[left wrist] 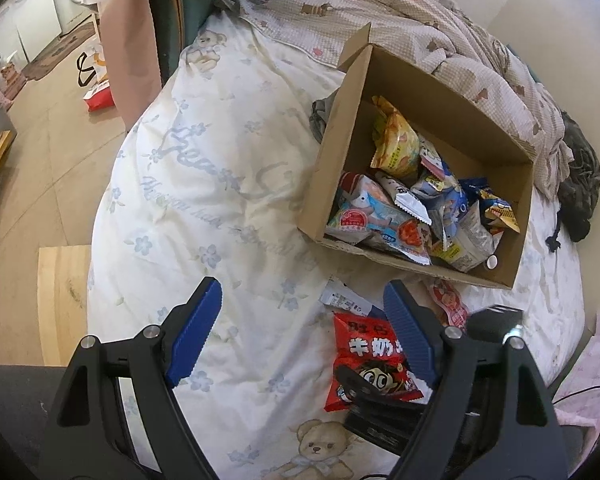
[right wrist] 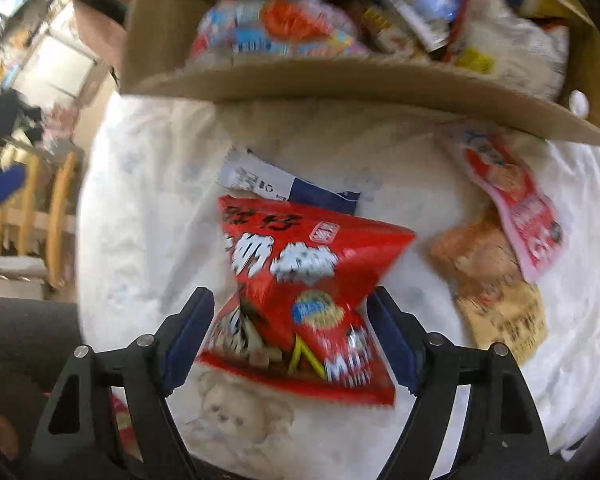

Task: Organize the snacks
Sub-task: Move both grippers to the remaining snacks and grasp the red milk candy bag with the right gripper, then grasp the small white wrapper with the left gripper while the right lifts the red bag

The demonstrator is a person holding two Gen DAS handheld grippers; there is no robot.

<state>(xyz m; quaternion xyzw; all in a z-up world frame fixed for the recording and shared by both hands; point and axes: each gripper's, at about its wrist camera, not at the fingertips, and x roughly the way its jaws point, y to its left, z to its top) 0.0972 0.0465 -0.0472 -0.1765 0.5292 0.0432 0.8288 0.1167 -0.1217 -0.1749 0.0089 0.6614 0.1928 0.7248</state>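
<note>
While spread wide over the floral duvet [left wrist: 204, 184]: left gripper [left wrist: 300, 332], empty. Right gripper [right wrist: 290, 332], wide apart, straddling red milk-candy packet [right wrist: 300, 280] lying before cardboard snack box [right wrist: 340, 84]; contact unclear.

You have: glossy foil snack bag [right wrist: 300, 300], matt corrugated cardboard box [left wrist: 336, 152], soft printed cotton duvet [left wrist: 220, 184] (creased), ribbed blue plastic jaws.

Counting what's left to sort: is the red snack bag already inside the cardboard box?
No, the red snack bag lies on the quilt, outside the cardboard box.
</note>
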